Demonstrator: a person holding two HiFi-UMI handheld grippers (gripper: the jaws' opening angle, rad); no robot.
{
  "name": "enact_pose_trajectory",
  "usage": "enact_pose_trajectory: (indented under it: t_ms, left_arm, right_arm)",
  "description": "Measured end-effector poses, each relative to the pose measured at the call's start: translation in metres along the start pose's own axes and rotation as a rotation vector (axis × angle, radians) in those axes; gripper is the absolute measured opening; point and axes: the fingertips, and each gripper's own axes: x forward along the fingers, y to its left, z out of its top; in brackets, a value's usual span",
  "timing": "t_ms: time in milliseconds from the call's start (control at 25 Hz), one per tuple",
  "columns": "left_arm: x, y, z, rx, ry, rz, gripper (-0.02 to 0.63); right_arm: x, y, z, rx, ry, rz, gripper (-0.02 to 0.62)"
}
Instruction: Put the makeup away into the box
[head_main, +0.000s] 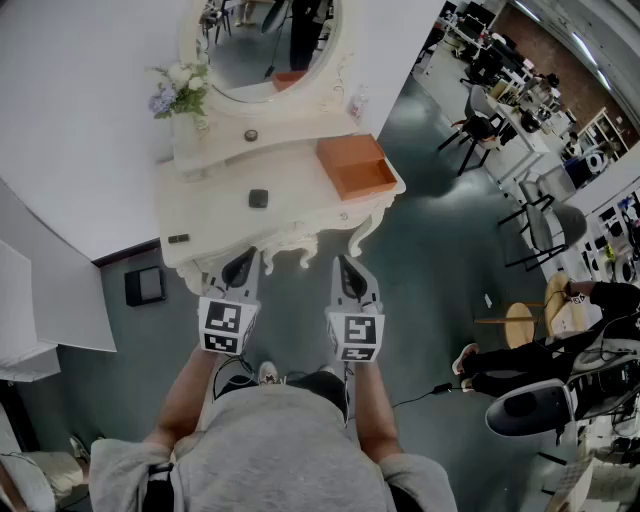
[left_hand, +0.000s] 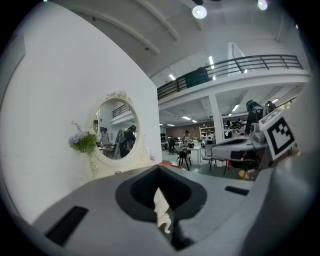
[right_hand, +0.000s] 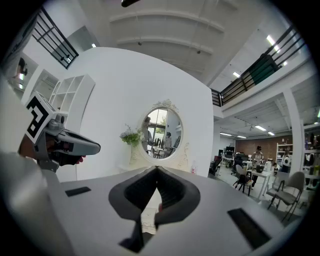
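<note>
A white vanity table (head_main: 300, 215) stands ahead of me, with an open orange box (head_main: 357, 166) on its right end. On the tabletop lie a small black compact (head_main: 259, 198), a little round jar (head_main: 251, 135) and a flat dark item (head_main: 179, 239) near the left front edge. A small pink bottle (head_main: 357, 103) stands by the mirror. My left gripper (head_main: 240, 268) and right gripper (head_main: 348, 276) hang side by side over the floor, just short of the table's front edge. Both are shut and empty. The jaws meet at the left gripper (left_hand: 159, 167) and at the right gripper (right_hand: 156, 168).
An oval mirror (head_main: 275, 50) and a vase of flowers (head_main: 182, 95) stand at the back of the table. A black box (head_main: 146, 286) sits on the floor at the left. To the right are chairs (head_main: 540, 225), a round stool (head_main: 520, 322) and a seated person (head_main: 545, 355).
</note>
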Motion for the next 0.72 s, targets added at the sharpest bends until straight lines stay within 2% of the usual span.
enact_pose_trajectory:
  t_ms: [440,720]
  left_arm:
    - [0.014,0.012,0.001,-0.009,0.002,-0.005,0.0]
    - [0.04,0.019,0.007,-0.027,-0.002,0.01,0.0]
  right_arm:
    - [0.015,0.001,0.001,-0.01,0.009,0.004,0.014]
    - [0.036,-0.014,0.005,-0.018,0.016,0.011,0.012]
